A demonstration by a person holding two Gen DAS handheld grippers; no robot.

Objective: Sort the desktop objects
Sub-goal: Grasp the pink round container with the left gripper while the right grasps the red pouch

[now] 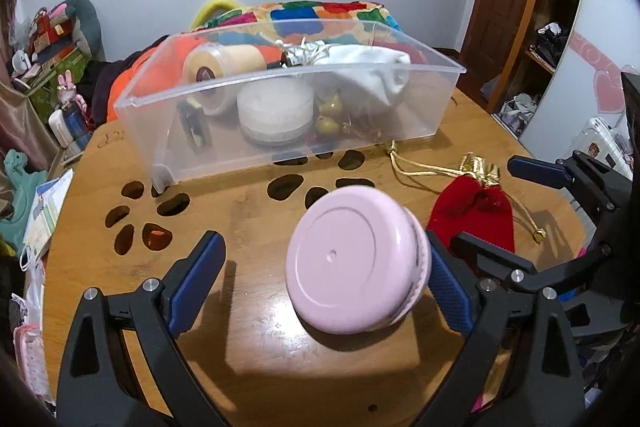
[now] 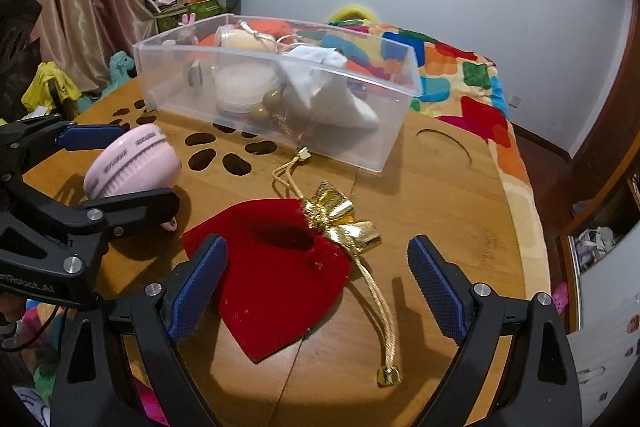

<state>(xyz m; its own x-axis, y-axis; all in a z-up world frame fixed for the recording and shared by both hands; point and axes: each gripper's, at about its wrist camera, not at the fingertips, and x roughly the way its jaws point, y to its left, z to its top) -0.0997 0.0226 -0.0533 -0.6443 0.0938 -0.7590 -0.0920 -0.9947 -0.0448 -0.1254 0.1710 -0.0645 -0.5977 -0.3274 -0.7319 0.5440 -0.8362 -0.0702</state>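
A pink round jar [image 1: 352,263] lies tilted on the wooden table [image 1: 248,355] between the fingers of my left gripper [image 1: 322,247]. That gripper is open: its right pad is at the jar's side and its left pad stands well apart. A red velvet pouch [image 2: 280,279] with a gold bow and cord lies flat between the wide fingers of my right gripper [image 2: 316,243], which is open and not pressing on it. Each wrist view shows the other gripper: right gripper [image 1: 484,201], left gripper [image 2: 148,163] around the pink jar [image 2: 132,163].
A clear plastic bin [image 1: 152,131] [image 2: 396,131] stands at the table's far side, holding a white jar, a cream tube, a white cloth bag and gold bells. Paw-shaped cutouts [image 1: 284,187] pierce the tabletop. A colourful blanket [image 2: 460,75] lies behind, clutter at the left.
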